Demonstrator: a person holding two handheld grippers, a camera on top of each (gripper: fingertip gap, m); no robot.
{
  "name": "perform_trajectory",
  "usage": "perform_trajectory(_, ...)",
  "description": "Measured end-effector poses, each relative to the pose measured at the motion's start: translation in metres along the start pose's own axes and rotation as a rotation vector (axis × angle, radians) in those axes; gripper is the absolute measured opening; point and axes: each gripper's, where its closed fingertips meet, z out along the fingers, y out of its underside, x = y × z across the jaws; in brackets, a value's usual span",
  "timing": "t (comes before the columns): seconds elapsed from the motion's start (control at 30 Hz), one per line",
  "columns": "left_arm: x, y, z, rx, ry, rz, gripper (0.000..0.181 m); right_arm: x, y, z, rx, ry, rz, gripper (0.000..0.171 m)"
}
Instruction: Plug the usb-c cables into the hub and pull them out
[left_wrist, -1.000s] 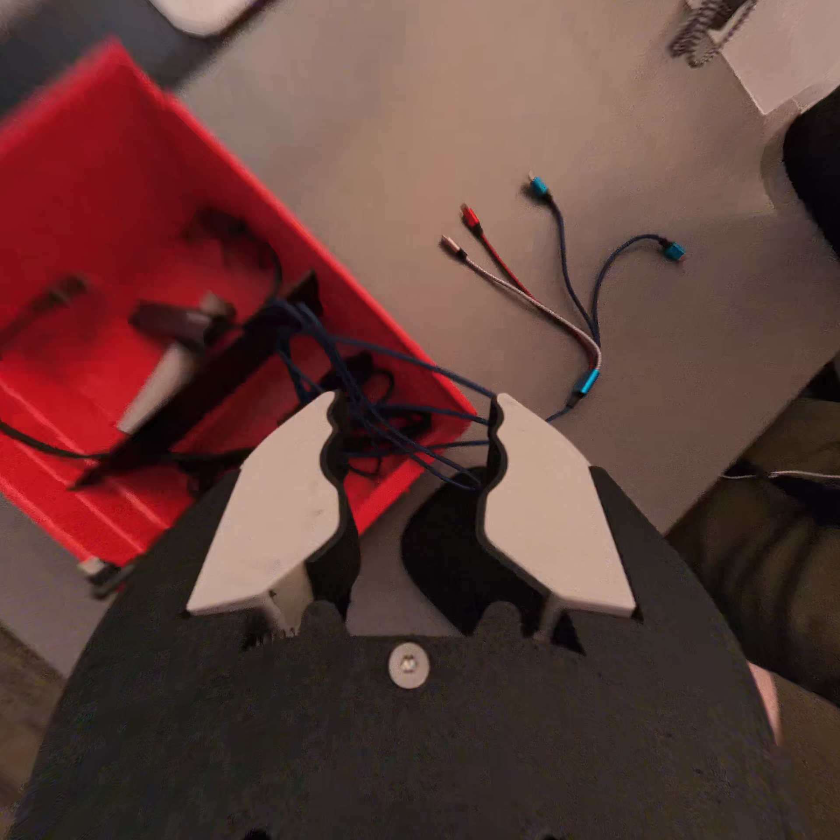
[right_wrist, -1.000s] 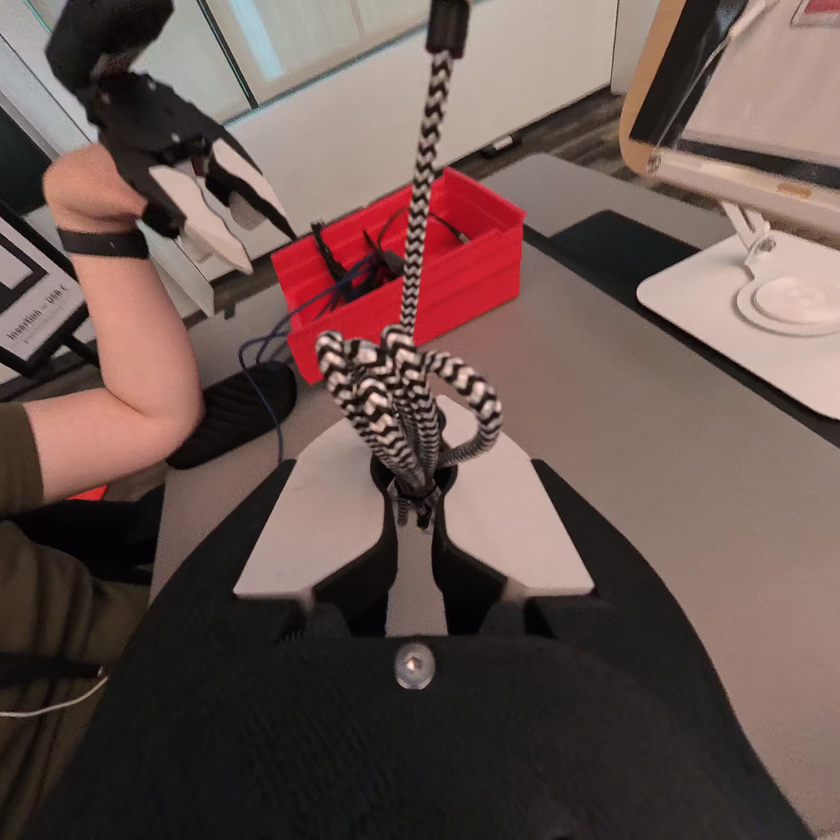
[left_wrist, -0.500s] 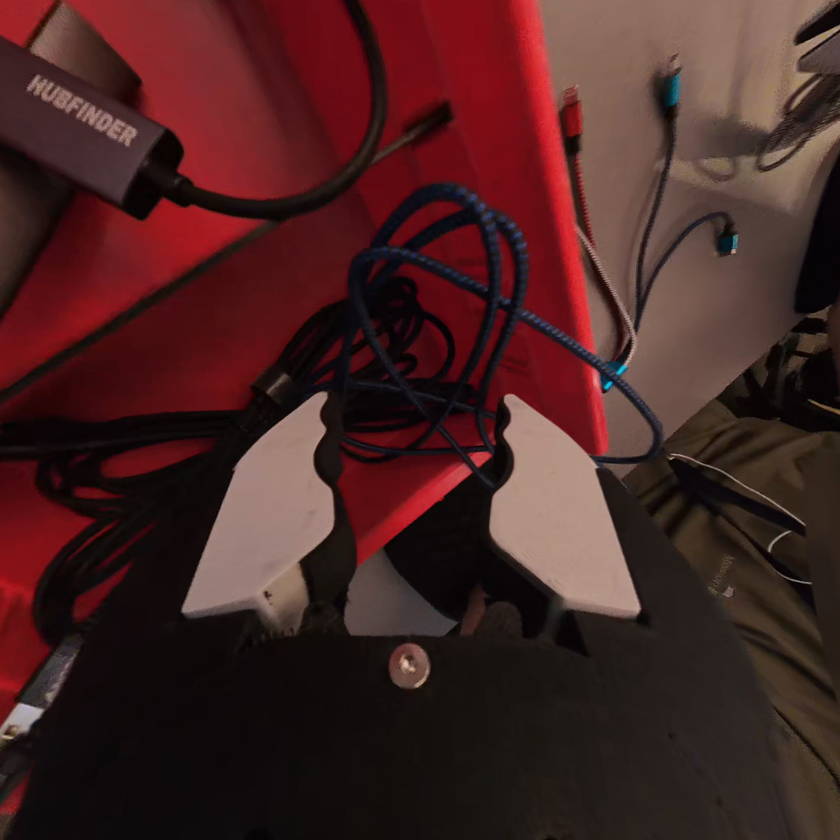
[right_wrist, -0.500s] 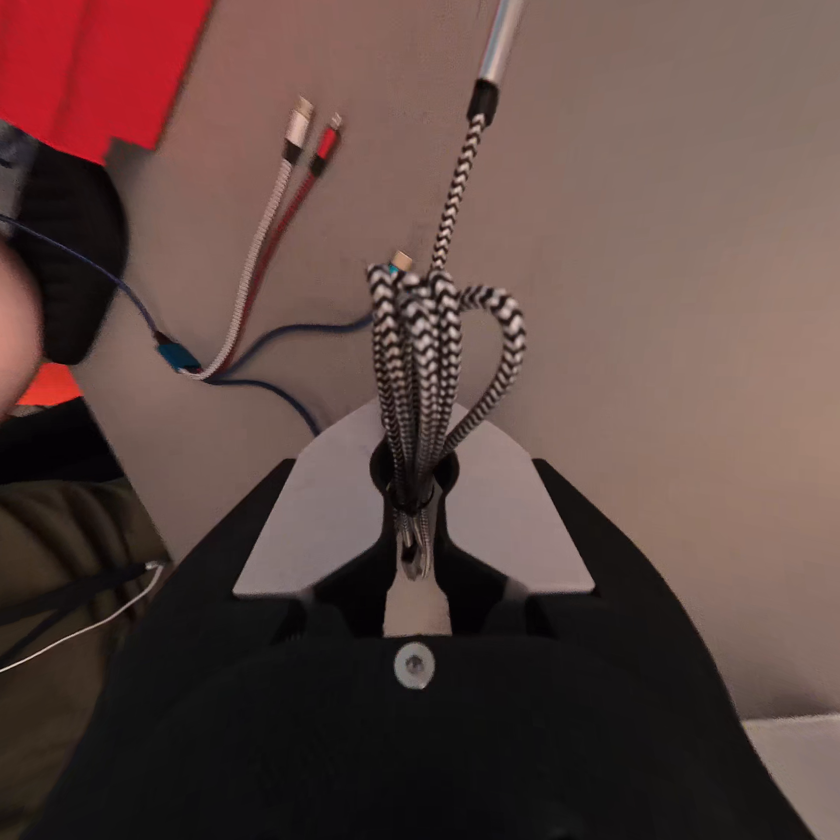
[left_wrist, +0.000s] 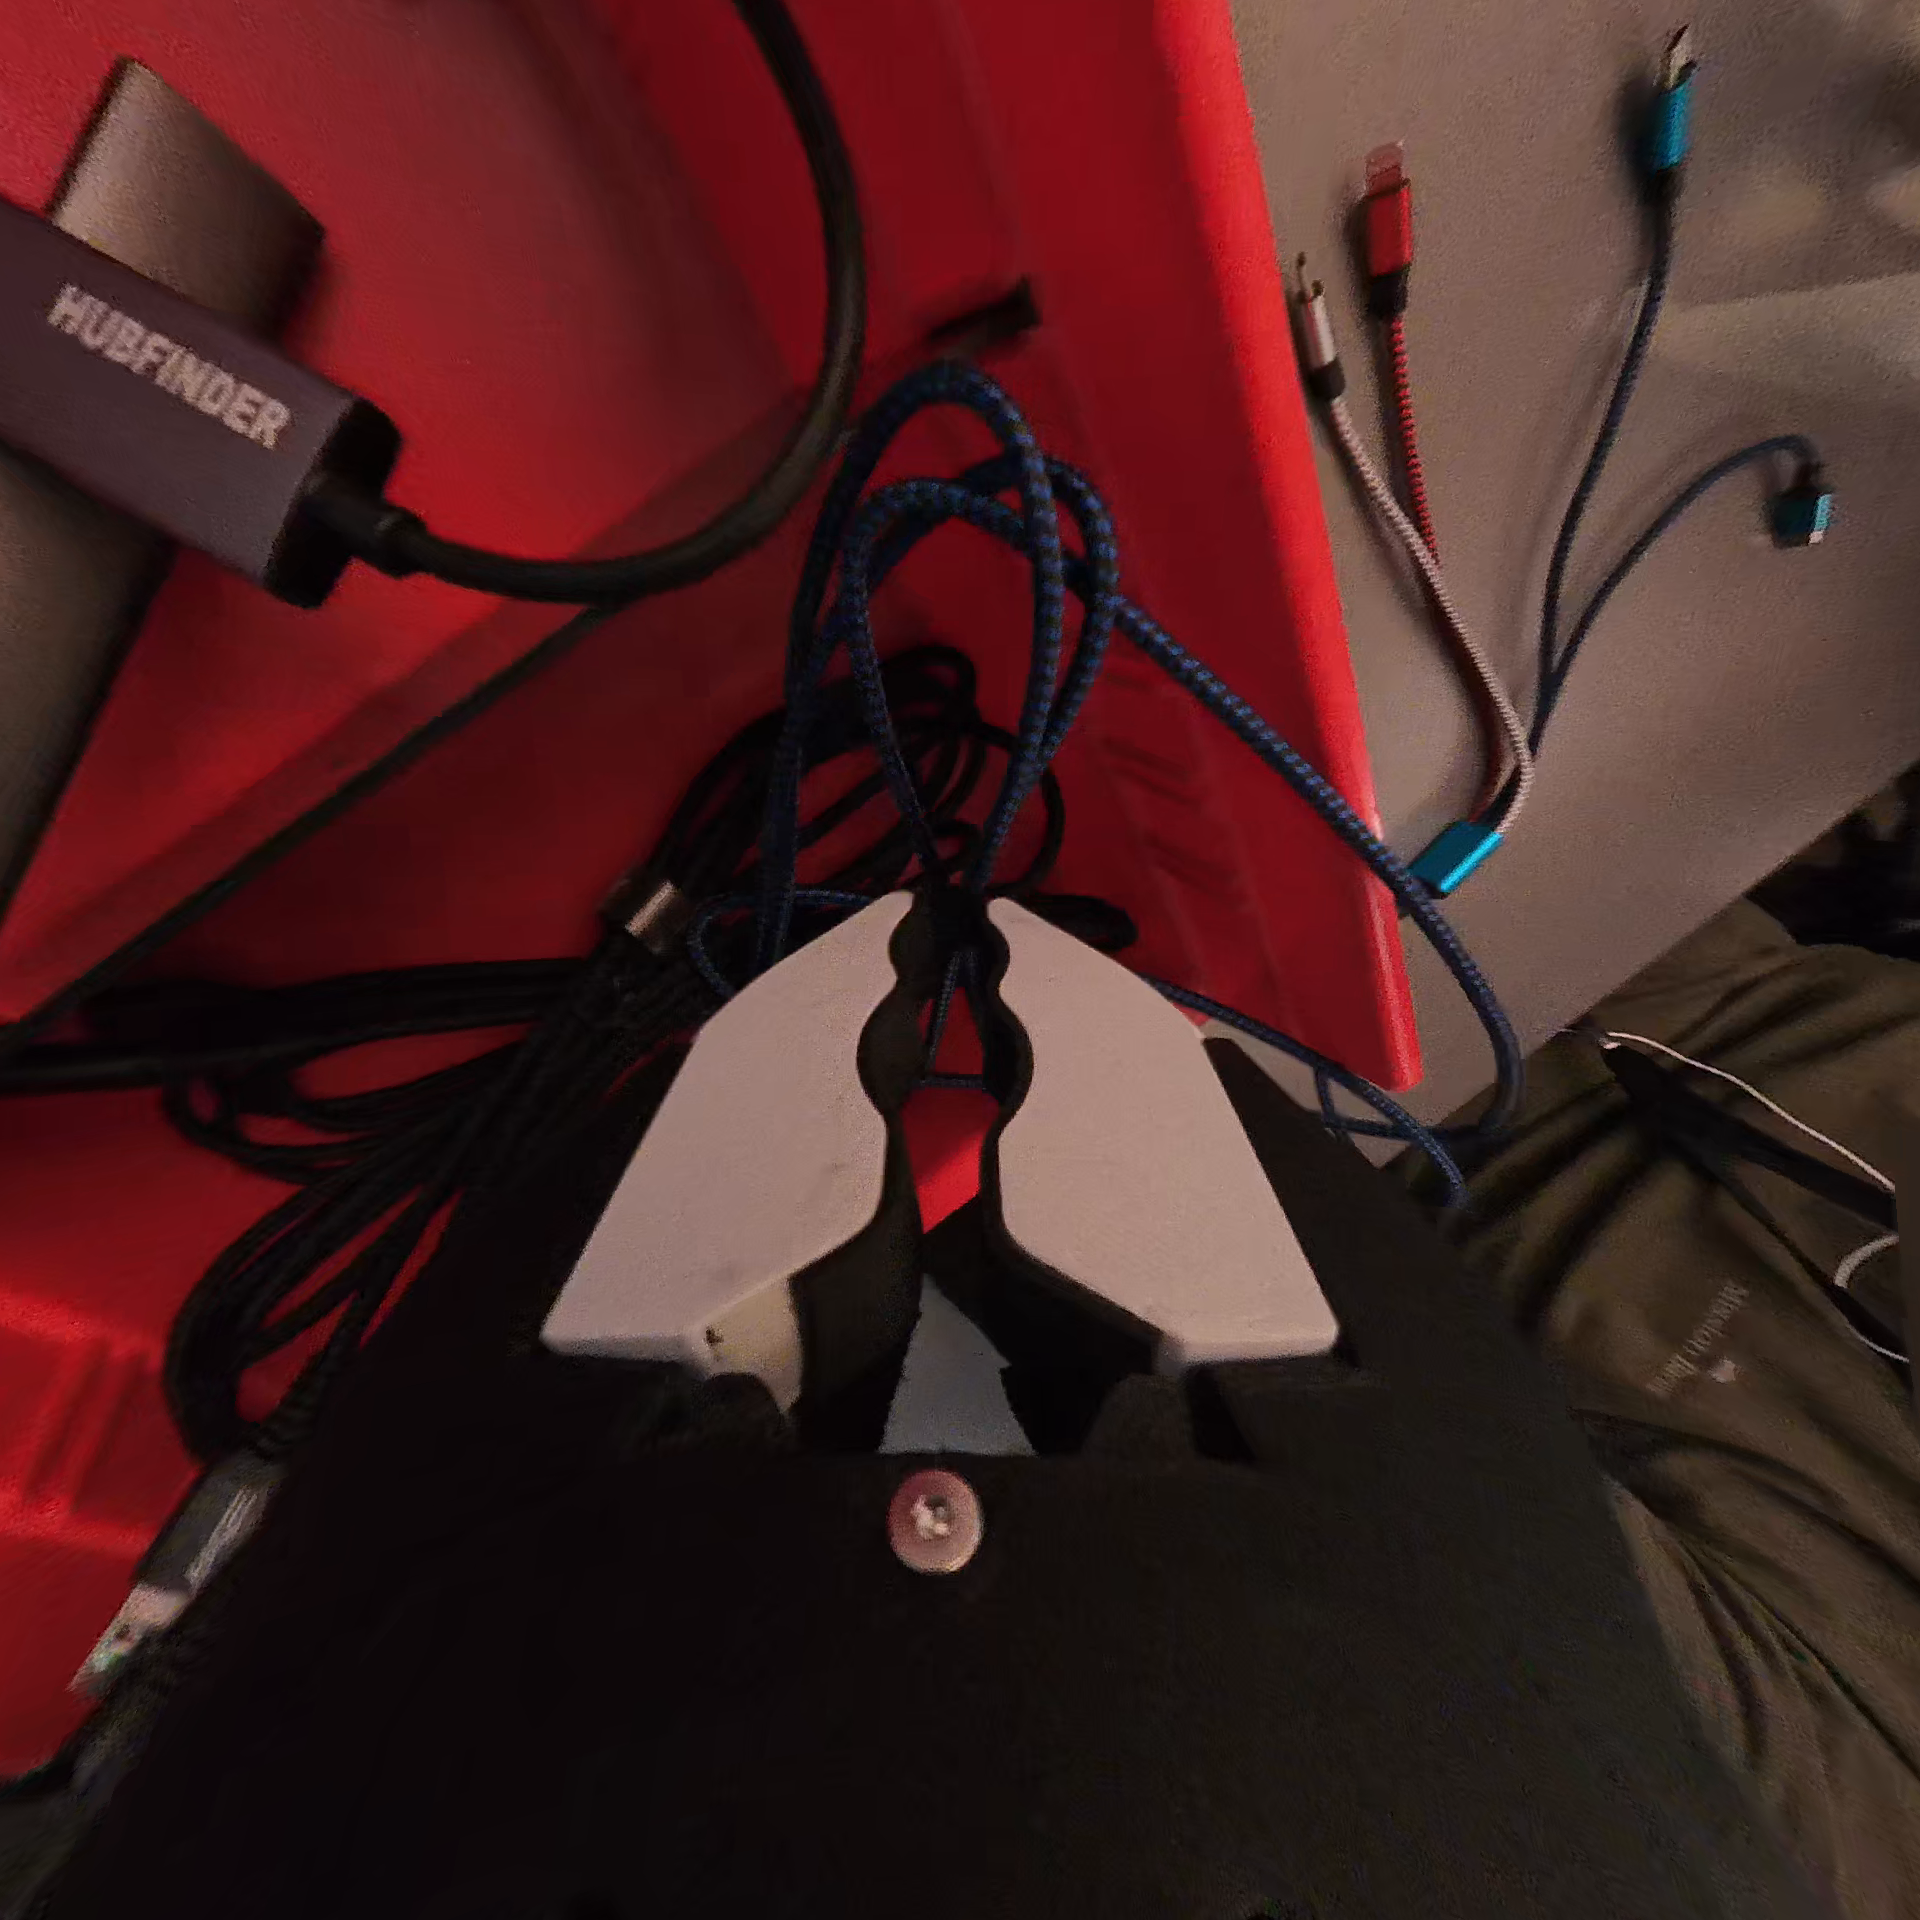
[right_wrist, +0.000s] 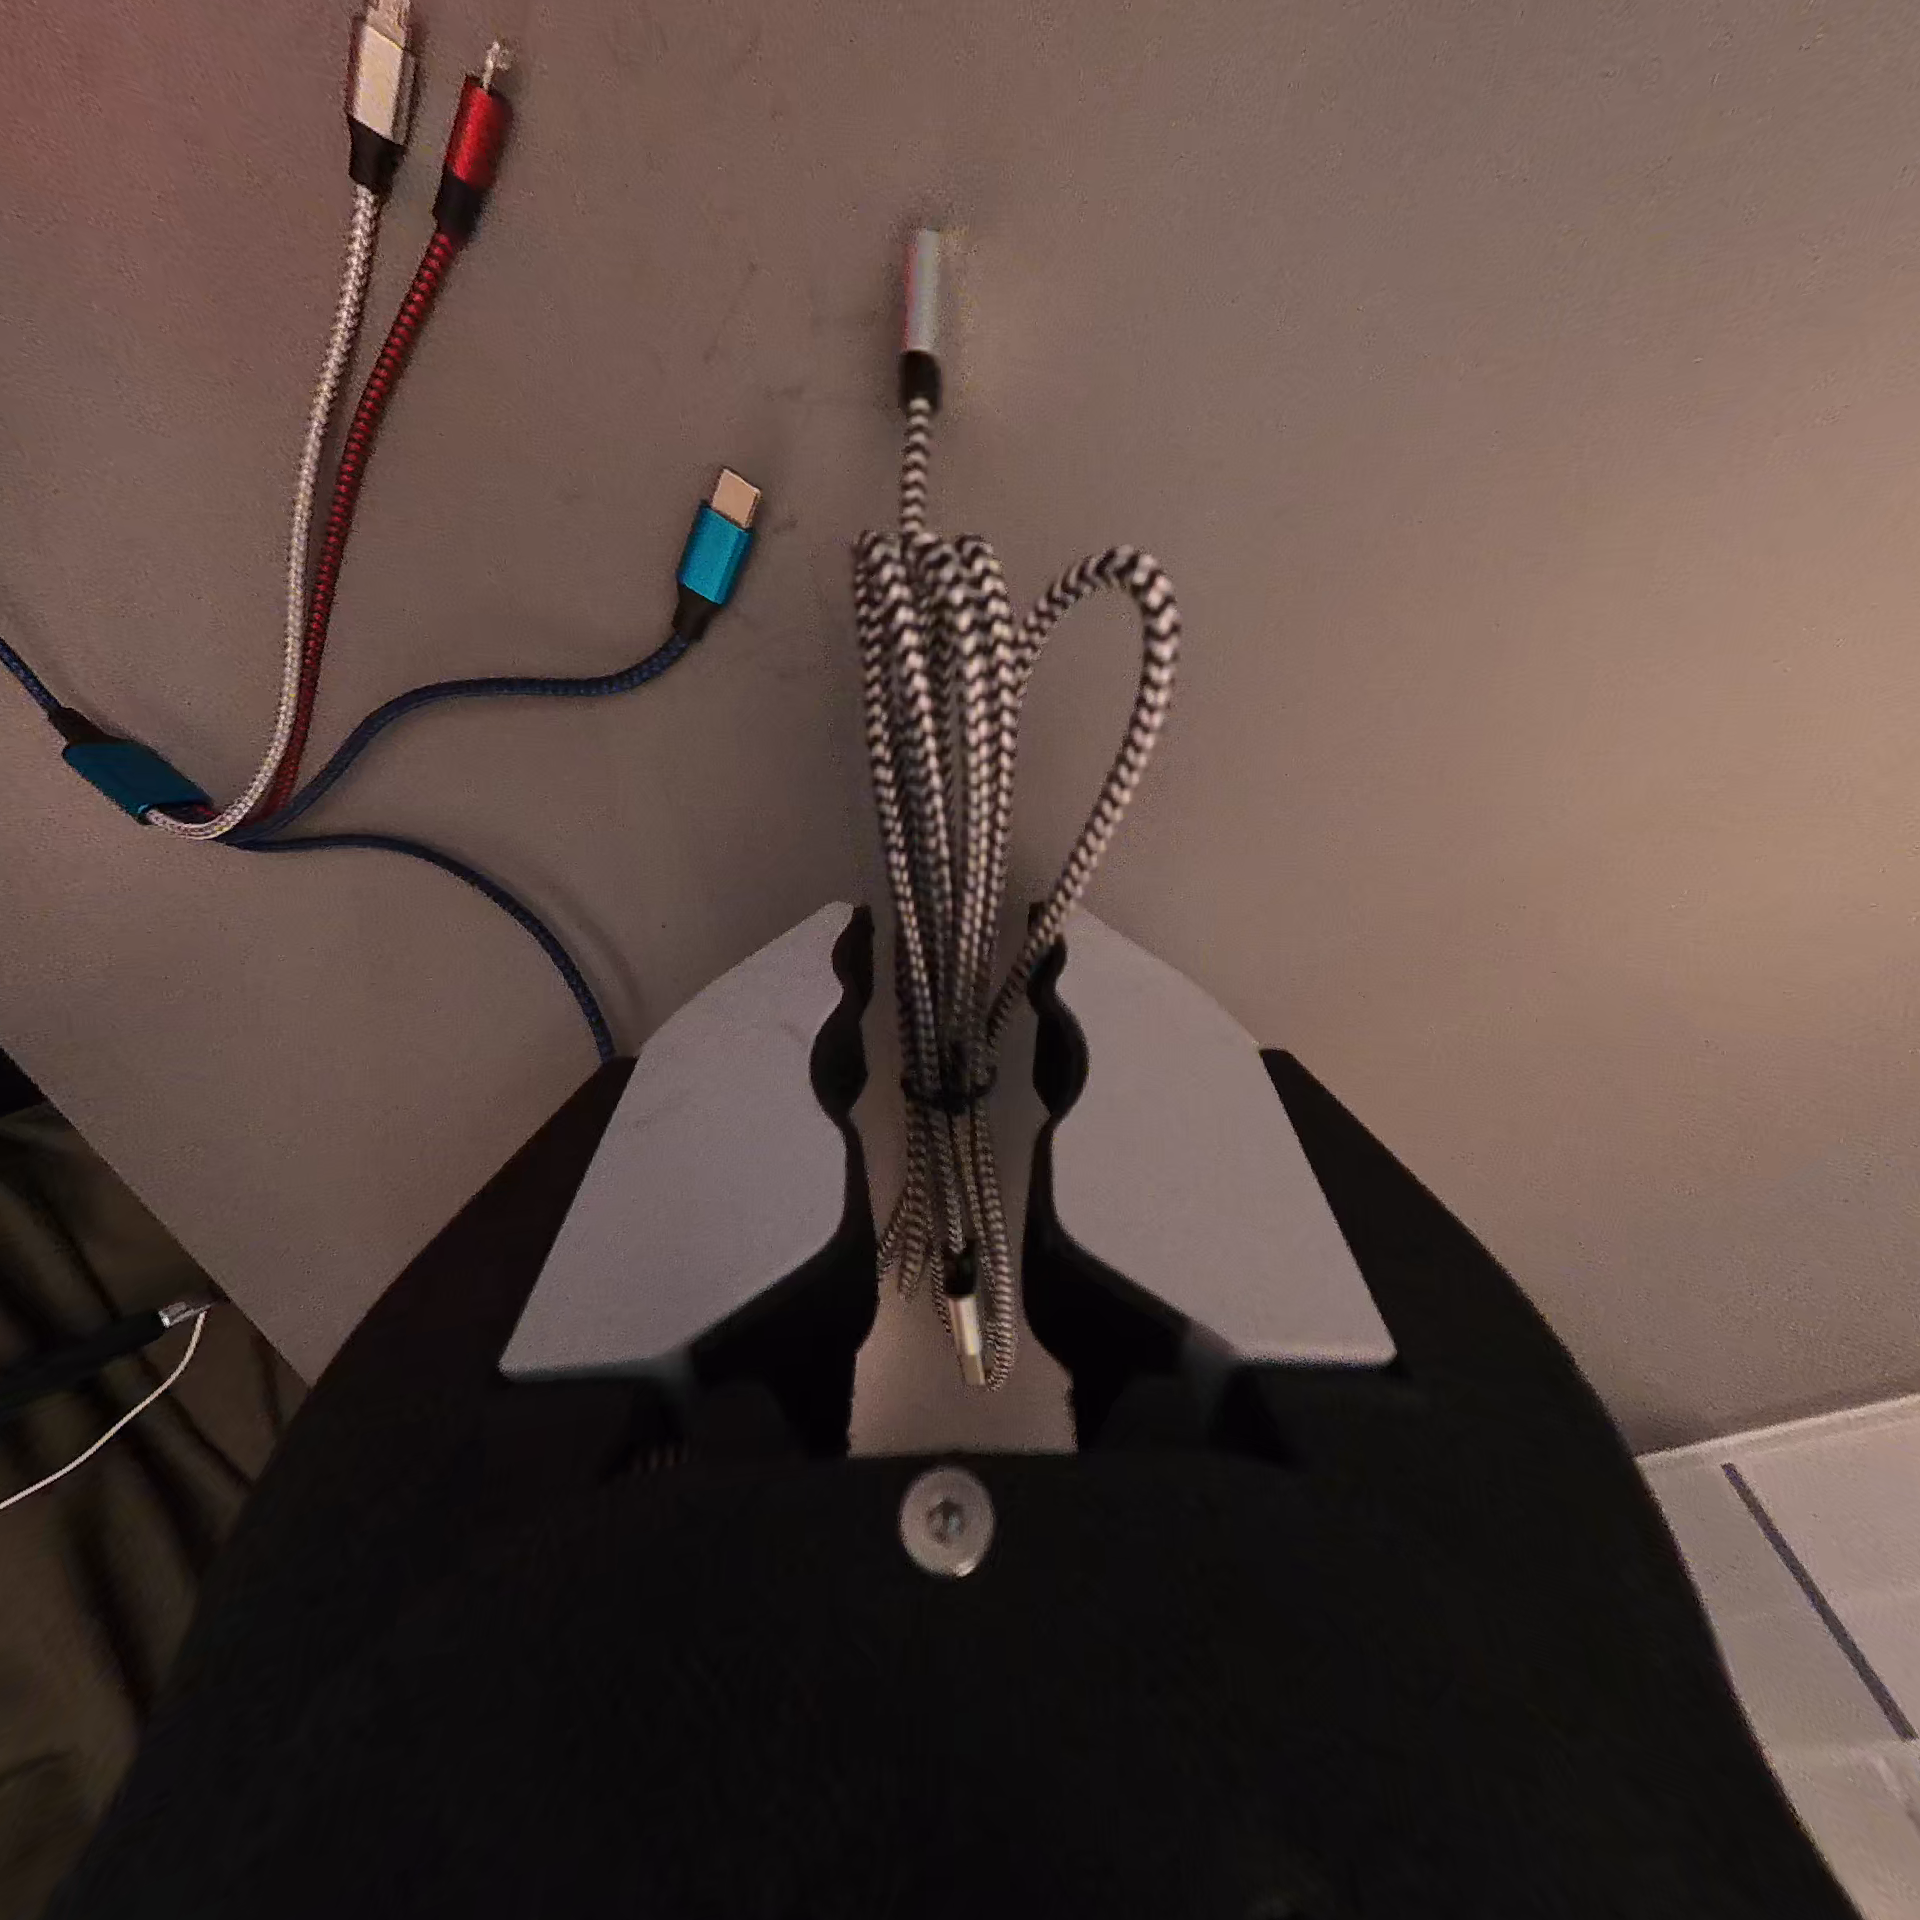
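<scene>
In the left wrist view my left gripper (left_wrist: 945, 914) is inside the red bin (left_wrist: 1195, 312), shut on loops of the dark blue braided cable (left_wrist: 1039, 582). This cable runs over the bin wall to a blue splitter (left_wrist: 1455, 852) on the table. A grey hub (left_wrist: 166, 384) with a black lead lies in the bin at the upper left. In the right wrist view my right gripper (right_wrist: 945, 920) is open over the table. The tied black-and-white braided cable bundle (right_wrist: 935, 727) lies between its fingers, unpressed, with its silver plug (right_wrist: 925, 291) pointing away.
Black cables (left_wrist: 364, 1091) are piled in the bin beside the blue one. On the grey table (right_wrist: 1455, 520) lie the splitter's plugs: silver (right_wrist: 379, 73), red (right_wrist: 478, 135) and blue (right_wrist: 717, 551). A white object (right_wrist: 1818, 1558) is at the right; a person's olive clothing (left_wrist: 1714, 1351) is at the table's edge. Some 30 cm of space lies between my two pairs of fingers. My left gripper is the nearer one to the grey hub (left_wrist: 166, 384): about 11 cm, against 35 cm. From either gripper's tips it is about 20 cm to the blue splitter (left_wrist: 1455, 852).
My left gripper dropped into the bin and closed on the blue cable loops. My right gripper lowered the black-and-white bundle to the table and opened, letting it go.
</scene>
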Motion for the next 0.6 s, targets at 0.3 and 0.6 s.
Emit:
perform_trajectory(0.3, 0.005, -0.004, -0.047, 0.171, -0.212, 0.051, 0.003, 0.0, -0.006, -0.017, 0.05, 0.009, -0.015, 0.029)
perform_trajectory(0.6, 0.118, -0.018, -0.147, 0.736, -0.267, 0.329, 0.003, -0.01, -0.021, -0.035, 0.149, 0.024, -0.097, 0.029)
